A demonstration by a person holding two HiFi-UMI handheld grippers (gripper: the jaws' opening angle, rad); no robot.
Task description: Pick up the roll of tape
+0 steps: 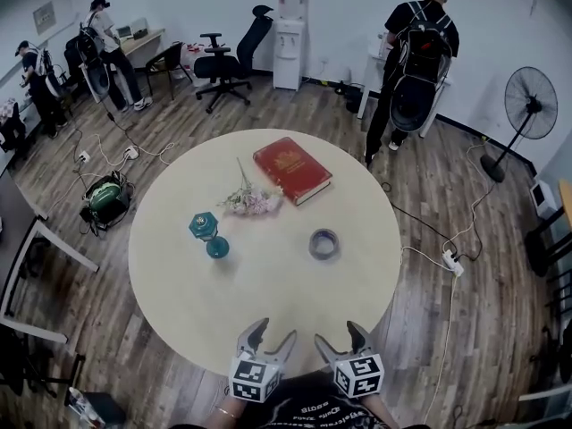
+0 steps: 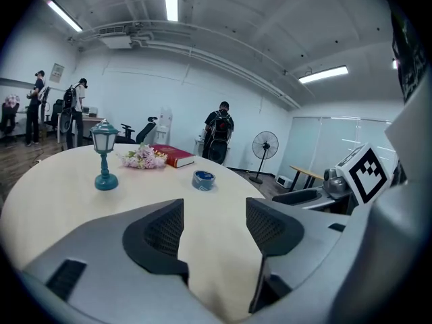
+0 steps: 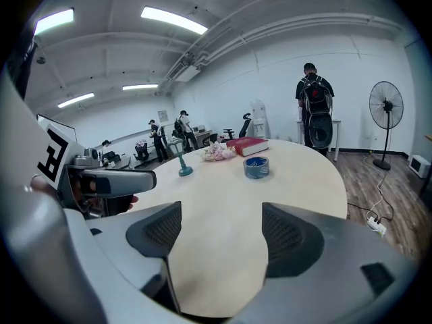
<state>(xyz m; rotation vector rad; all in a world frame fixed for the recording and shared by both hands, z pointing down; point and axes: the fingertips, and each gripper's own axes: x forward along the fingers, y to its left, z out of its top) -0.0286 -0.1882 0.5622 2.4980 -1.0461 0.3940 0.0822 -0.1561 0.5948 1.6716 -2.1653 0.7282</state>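
Note:
A blue-grey roll of tape [image 1: 323, 244] lies flat on the round beige table [image 1: 268, 302], right of centre; it also shows as the tape [image 2: 203, 179] and the tape [image 3: 256, 167] in the gripper views. My left gripper [image 1: 269, 336] and right gripper [image 1: 336, 338] hover side by side over the table's near edge, well short of the roll. Both stand open with nothing between their jaws, as the left gripper [image 2: 212, 231] and right gripper [image 3: 219, 238] views confirm.
On the table also stand a small teal lantern [image 1: 207, 232], a bunch of pale pink flowers [image 1: 250, 200] and a red book [image 1: 291, 169]. Around it are a person [image 1: 413, 52], a floor fan [image 1: 527, 110], office chairs [image 1: 223, 61] and cables on the wooden floor.

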